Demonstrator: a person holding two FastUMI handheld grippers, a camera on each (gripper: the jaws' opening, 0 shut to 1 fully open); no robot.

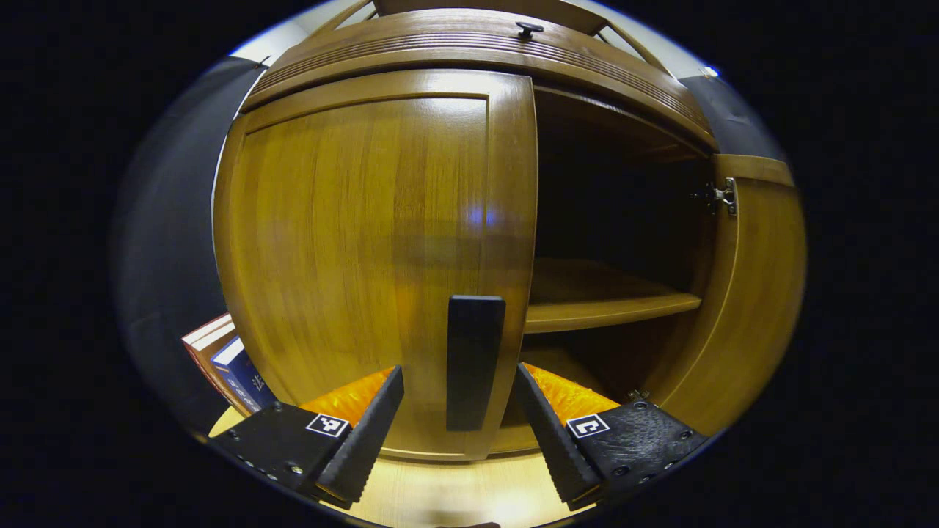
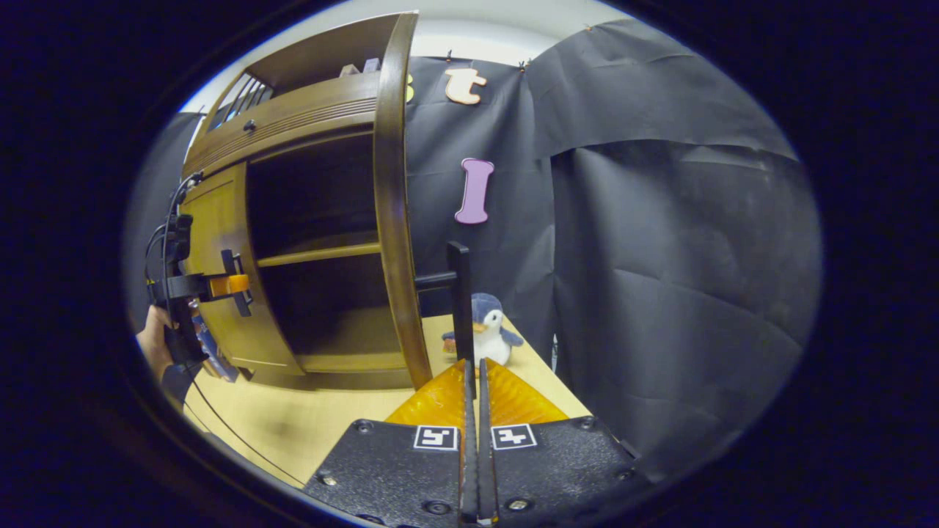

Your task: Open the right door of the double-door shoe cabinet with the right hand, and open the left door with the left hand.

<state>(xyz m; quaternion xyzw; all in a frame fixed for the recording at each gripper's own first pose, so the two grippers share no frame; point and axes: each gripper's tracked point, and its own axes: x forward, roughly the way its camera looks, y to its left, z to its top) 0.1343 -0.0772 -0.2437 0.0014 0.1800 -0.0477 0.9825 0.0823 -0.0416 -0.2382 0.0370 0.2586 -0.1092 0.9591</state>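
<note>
The wooden shoe cabinet point(image 1: 469, 44) fills the left gripper view. Its left door point(image 1: 352, 242) is closed, with a black bar handle point(image 1: 475, 359) near its inner edge. My left gripper point(image 1: 458, 370) is open, one finger on each side of that handle without touching it. The right door point(image 1: 755, 293) stands swung open. In the right gripper view this right door point(image 2: 396, 220) shows edge-on, and my right gripper point(image 2: 474, 364) is shut on the lower end of its black handle point(image 2: 460, 293). The left gripper point(image 2: 220, 286) and the hand point(image 2: 150, 337) holding it show farther off at the left door.
Inside the cabinet a shelf point(image 1: 601, 304) crosses the dark right half. Books point(image 1: 227, 359) lean beside the cabinet's left side. A plush penguin point(image 2: 488, 330) sits on the light wooden table point(image 2: 293, 425) behind the open door, close to the black cloth wall.
</note>
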